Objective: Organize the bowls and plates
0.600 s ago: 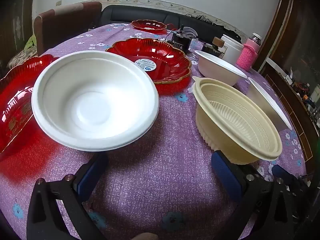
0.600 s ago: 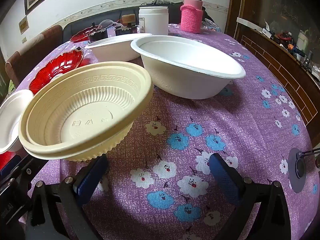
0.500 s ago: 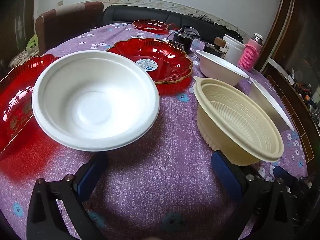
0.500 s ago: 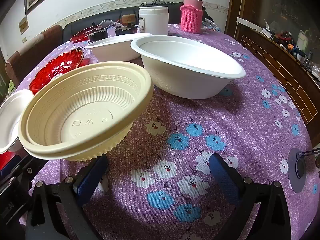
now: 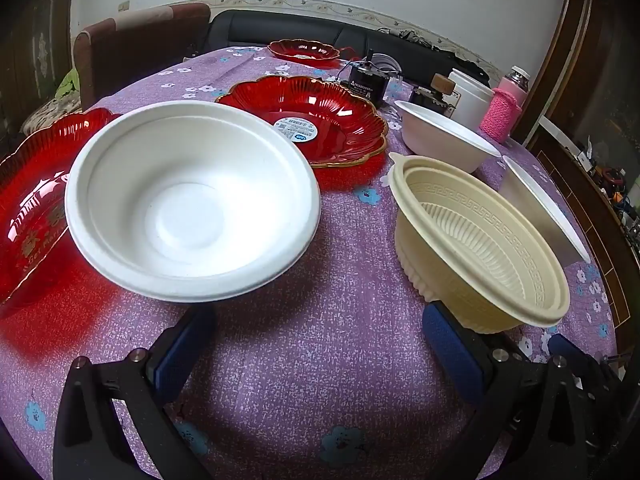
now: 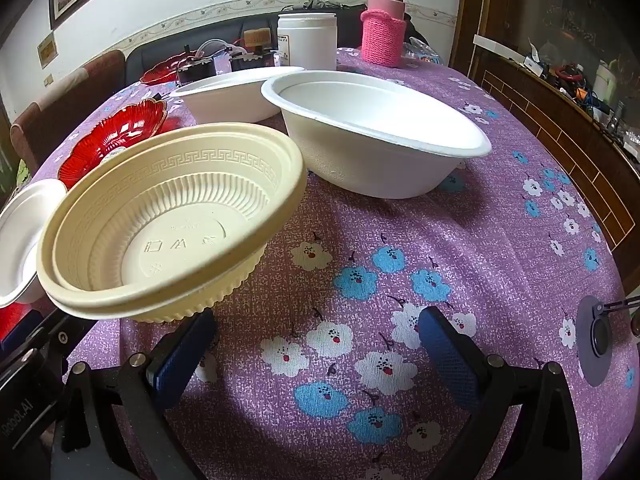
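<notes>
Left wrist view, left to right. At the left edge, a red plate [image 5: 28, 208], cut off by the frame, opening upward. Centre left, a white bowl [image 5: 192, 204], round, mouth up, overlapping the red plate's edge. Behind it, upper centre, a second red plate [image 5: 320, 120] with a sticker inside; farther back, a small red dish [image 5: 304, 49]. Right of centre, a cream bowl [image 5: 476, 240], ribbed inside, mouth up, appearing tilted toward the lower right in the fisheye. Behind that, a second white bowl [image 5: 444, 136]; at the right edge, a third white bowl [image 5: 536, 208] seen side-on.

Under everything, a desk [image 5: 320, 360] in a purple flowered cloth. Beyond, a chair at upper left, a dark sofa, a white wall with a patterned border, wood panelling at right. At the far edge, a white jar [image 5: 470, 98] and a pink-sleeved bottle [image 5: 506, 108].

Left gripper [image 5: 316, 348] at the bottom: jaws wide apart, nothing between, only cloth. Right pad partly hidden behind the cream bowl.

Right wrist view: right gripper [image 6: 316, 348] likewise spread wide and empty, cream bowl at left, third white bowl upper centre. Small items behind the jar too cluttered to identify.
</notes>
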Demonstrator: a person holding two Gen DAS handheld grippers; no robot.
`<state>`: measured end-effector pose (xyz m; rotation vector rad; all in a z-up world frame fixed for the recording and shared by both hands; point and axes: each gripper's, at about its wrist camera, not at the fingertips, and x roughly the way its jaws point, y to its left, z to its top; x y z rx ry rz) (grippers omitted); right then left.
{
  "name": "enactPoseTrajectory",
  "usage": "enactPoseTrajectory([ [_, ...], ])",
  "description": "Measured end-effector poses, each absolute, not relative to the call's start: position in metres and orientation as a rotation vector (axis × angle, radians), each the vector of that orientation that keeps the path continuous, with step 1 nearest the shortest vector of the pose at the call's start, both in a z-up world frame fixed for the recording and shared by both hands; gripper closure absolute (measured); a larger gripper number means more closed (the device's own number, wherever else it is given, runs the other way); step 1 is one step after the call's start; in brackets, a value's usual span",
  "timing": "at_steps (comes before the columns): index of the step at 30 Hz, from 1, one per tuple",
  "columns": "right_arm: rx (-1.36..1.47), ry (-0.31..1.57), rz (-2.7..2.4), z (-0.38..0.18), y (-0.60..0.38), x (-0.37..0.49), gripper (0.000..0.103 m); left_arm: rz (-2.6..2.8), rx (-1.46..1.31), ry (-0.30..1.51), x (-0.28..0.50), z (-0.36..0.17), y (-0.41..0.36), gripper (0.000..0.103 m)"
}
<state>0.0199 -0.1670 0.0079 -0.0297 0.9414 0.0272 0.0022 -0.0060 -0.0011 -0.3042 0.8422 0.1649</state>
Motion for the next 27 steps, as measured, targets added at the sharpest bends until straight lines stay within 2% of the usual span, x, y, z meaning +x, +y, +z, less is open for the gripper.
enactPoseTrajectory([
  [23, -0.041, 0.944, 0.056, 0.0080, -0.1691, 0.0208, 0.001, 0.131, -0.301, 0.858, 0.0056, -0.0007, -0.0028, 0.000],
  [27, -0.058, 0.992, 0.089, 0.0101, -0.1729, 0.0204, 0.001, 0.078, -0.283, 0.886, 0.0051, -0.0012, 0.0006, 0.000],
])
